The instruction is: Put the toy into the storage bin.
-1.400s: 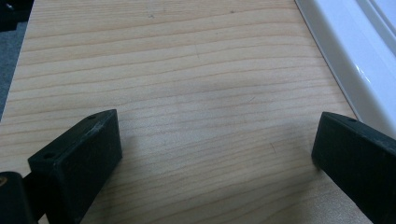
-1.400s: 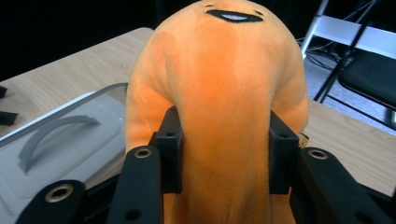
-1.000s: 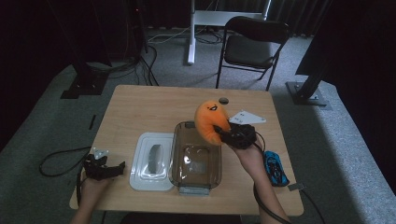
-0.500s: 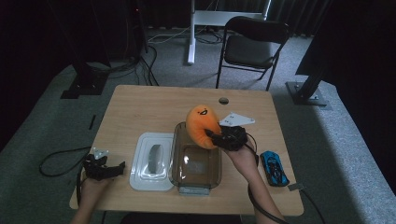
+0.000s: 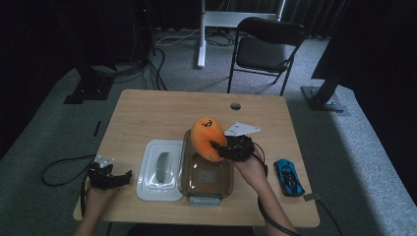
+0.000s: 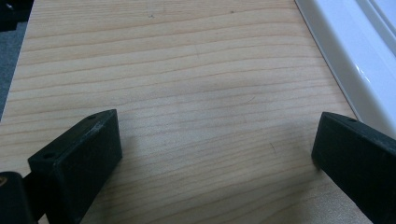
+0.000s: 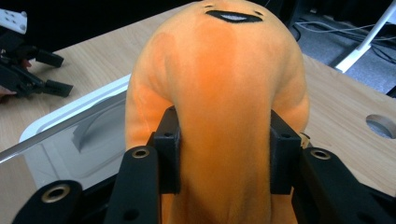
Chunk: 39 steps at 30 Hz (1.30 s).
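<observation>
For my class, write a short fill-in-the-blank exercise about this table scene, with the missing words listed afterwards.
1. The right gripper is shut on an ______ plush toy.
2. The plush toy hangs over a clear glass ______ at the table's middle.
3. The white lid lies on the dish's ______ side in the high view.
4. The left gripper's jaws stand ______ over bare wood.

Missing words: orange; dish; left; open

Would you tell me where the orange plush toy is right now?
In the high view the orange plush toy sits mid-table, clamped in the right gripper over the far end of the clear container, right of the white lid.
</observation>
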### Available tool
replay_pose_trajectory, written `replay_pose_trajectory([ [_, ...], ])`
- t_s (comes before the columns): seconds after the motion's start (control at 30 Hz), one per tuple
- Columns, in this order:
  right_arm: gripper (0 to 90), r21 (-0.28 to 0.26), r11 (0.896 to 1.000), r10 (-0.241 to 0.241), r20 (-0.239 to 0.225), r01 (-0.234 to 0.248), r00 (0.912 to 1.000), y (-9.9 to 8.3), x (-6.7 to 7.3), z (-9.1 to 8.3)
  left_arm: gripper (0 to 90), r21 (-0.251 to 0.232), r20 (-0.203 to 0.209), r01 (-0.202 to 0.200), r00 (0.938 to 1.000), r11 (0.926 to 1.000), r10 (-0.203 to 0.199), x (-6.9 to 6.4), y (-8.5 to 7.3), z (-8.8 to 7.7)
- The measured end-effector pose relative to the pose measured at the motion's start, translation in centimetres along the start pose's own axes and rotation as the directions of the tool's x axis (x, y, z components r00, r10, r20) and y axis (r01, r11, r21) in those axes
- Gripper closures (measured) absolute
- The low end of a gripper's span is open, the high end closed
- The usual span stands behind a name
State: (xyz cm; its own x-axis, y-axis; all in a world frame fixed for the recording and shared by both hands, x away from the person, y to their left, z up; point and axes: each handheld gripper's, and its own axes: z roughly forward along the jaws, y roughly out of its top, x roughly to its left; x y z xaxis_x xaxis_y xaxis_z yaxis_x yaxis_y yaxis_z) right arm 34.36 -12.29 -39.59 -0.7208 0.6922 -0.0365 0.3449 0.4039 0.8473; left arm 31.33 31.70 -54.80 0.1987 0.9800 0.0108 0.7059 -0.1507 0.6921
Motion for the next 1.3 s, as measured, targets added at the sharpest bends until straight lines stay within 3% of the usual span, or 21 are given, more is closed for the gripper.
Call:
replay_pose_trajectory([
  [0.37,56.3,0.049,0.999,-0.009,-0.027,0.011,0.9996,-0.2,0.5,1.4,1.9,0.000,0.000,-0.001,1.0000,1.0000,0.001,0.0,0.0,0.0],
  [0.57,55.2,0.102,0.995,-0.018,-0.045,0.022,0.9988,-0.6,0.8,2.4,1.9,-0.002,0.000,0.001,1.0000,1.0000,-0.001,0.0,0.0,0.0],
  [0.8,50.3,0.128,0.992,0.007,-0.062,0.001,0.9981,-1.2,0.7,3.2,1.9,0.000,0.000,0.000,1.0000,1.0000,0.000,0.0,0.0,0.0],
  [0.9,44.3,0.133,0.991,0.006,-0.066,0.003,0.9978,-1.3,0.7,3.3,1.9,0.000,0.000,0.000,1.0000,1.0000,0.000,0.0,0.0,0.0],
  [1.03,33.3,0.139,0.990,0.040,-0.088,-0.028,0.9953,-1.4,0.3,3.5,1.9,0.000,0.000,-0.001,1.0000,1.0000,0.001,0.0,0.0,0.0],
  [1.3,20.7,0.172,0.985,0.038,-0.088,-0.022,0.9954,-1.5,0.8,4.2,1.9,0.000,0.000,-0.001,1.0000,1.0000,0.001,0.0,0.0,0.0],
])
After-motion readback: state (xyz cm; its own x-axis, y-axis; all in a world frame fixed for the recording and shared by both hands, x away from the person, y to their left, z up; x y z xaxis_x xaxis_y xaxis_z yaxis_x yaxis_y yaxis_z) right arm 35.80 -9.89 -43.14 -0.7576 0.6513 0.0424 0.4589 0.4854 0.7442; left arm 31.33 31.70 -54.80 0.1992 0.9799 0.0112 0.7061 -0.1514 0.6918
